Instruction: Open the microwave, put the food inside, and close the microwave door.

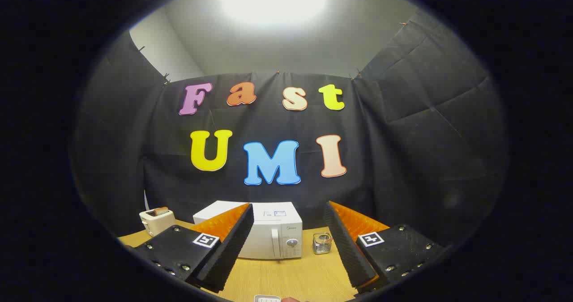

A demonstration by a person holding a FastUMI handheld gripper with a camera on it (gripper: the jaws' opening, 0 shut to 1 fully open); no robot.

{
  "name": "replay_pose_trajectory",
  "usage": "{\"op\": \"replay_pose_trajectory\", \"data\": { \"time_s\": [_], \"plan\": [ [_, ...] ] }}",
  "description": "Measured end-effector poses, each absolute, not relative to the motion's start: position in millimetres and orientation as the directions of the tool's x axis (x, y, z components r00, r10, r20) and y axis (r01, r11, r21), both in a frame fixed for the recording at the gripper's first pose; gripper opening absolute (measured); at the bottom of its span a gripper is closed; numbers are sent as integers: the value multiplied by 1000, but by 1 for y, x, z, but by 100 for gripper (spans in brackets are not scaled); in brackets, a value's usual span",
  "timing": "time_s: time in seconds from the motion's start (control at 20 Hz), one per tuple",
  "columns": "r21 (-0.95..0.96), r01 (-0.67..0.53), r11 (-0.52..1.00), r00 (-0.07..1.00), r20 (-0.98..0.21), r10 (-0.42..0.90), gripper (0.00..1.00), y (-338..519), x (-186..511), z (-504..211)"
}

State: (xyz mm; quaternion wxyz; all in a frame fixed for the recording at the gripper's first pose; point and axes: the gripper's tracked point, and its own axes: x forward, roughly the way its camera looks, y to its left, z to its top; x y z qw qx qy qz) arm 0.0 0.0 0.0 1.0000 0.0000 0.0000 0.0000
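Observation:
A white microwave [268, 232] stands on the wooden table [286, 275] beyond my fingers, its door shut, with a handle and a dial on its right side. My gripper [288, 223] is open, held well back from the microwave, with nothing between its fingers [226, 253]. The left finger covers part of the microwave's left front. At the near table edge, between the fingers, a small white object [267, 298] and something reddish beside it peek into view; I cannot tell what they are.
A white toaster [156, 220] with bread in its slot stands left of the microwave. A small shiny metal jar [322, 243] sits just right of the microwave. Black cloth walls close in the table at the back and on both sides.

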Motion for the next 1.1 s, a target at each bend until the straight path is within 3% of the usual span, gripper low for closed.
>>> {"op": "replay_pose_trajectory", "data": {
  "time_s": [0.75, 1.1],
  "plan": [
    [-2, 0, 1000, 999, -44, 0, 97, 1, 7, -28],
    [0, -31, 1000, 998, -59, 31, 97, -2, 46, -44]
  ]
}}
